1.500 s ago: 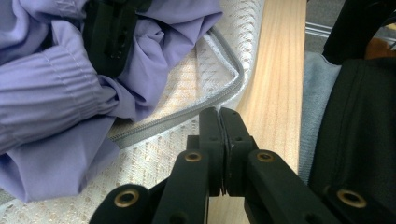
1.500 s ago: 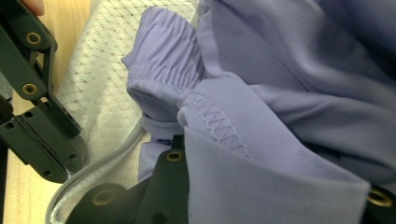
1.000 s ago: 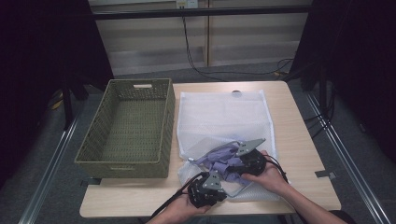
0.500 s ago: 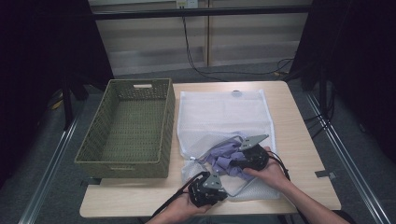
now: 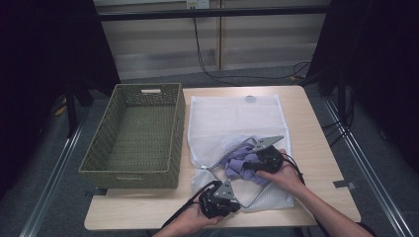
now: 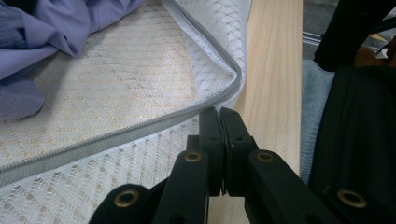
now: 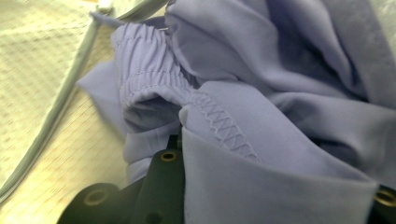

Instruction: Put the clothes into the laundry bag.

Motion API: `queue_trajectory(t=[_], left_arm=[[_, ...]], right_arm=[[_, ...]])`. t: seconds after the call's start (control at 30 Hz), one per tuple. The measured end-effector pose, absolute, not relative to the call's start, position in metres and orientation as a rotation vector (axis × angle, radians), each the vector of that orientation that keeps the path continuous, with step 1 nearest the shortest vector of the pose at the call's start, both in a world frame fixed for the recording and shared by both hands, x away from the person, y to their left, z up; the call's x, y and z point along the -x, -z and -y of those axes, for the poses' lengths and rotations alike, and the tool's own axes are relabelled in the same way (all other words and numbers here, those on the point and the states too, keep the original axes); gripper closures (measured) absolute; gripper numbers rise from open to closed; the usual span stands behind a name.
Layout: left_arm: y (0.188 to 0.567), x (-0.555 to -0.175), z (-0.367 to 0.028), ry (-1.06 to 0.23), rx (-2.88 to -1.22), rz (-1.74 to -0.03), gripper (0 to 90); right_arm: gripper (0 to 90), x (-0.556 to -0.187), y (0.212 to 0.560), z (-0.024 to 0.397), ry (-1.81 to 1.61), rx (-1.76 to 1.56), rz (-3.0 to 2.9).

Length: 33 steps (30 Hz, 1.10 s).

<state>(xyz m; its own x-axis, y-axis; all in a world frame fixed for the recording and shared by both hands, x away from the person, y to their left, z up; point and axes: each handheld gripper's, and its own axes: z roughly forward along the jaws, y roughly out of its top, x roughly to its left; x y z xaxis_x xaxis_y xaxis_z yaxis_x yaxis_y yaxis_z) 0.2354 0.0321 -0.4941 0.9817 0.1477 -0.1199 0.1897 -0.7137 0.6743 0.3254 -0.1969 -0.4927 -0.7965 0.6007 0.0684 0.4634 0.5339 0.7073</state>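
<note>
Lavender garment is lying crumpled at the open mouth of the white mesh laundry bag, near the table's front edge. Soft woven fabric, gathered elastic cuff and overlock stitching visible in the right gripper view, where a fold is draping over my jaws. My right gripper is sitting in the pile with cloth between the jaws; jaws have just been opening wider, and I cannot tell if the pads are pressing on the fabric.

My left gripper is clamping fully closed on the bag's grey zipper edge at the near corner; in the left gripper view the jaw tips are meeting on the hem with no gap. That view also shows the bag's honeycomb mesh weave and the pale wood grain of the table, which are too small to read in the high view.

The high view shows a rectangular olive woven basket just beside the bag's left edge.
</note>
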Motion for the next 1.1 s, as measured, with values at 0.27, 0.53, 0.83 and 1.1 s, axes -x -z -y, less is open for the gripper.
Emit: queue_trajectory(t=[0.27,0.53,0.83,1.1], left_arm=[[0.496,-0.235,-0.031,0.075,-2.351,-0.233,88.9],[0.496,-0.234,-0.031,0.08,-2.346,-0.24,88.9],[0.496,-0.235,-0.031,0.077,-2.345,-0.234,89.0],[0.496,-0.236,-0.031,0.084,-2.353,-0.228,89.0]], right_arm=[[73.6,-0.342,0.492,0.197,-1.106,-0.951,-2.549],[66.1,-0.338,0.487,0.195,-1.136,-0.947,-2.55],[54.2,-0.322,0.471,0.203,-1.273,-0.902,-2.537],[45.1,-0.311,0.453,0.216,-1.409,-0.893,-2.489]])
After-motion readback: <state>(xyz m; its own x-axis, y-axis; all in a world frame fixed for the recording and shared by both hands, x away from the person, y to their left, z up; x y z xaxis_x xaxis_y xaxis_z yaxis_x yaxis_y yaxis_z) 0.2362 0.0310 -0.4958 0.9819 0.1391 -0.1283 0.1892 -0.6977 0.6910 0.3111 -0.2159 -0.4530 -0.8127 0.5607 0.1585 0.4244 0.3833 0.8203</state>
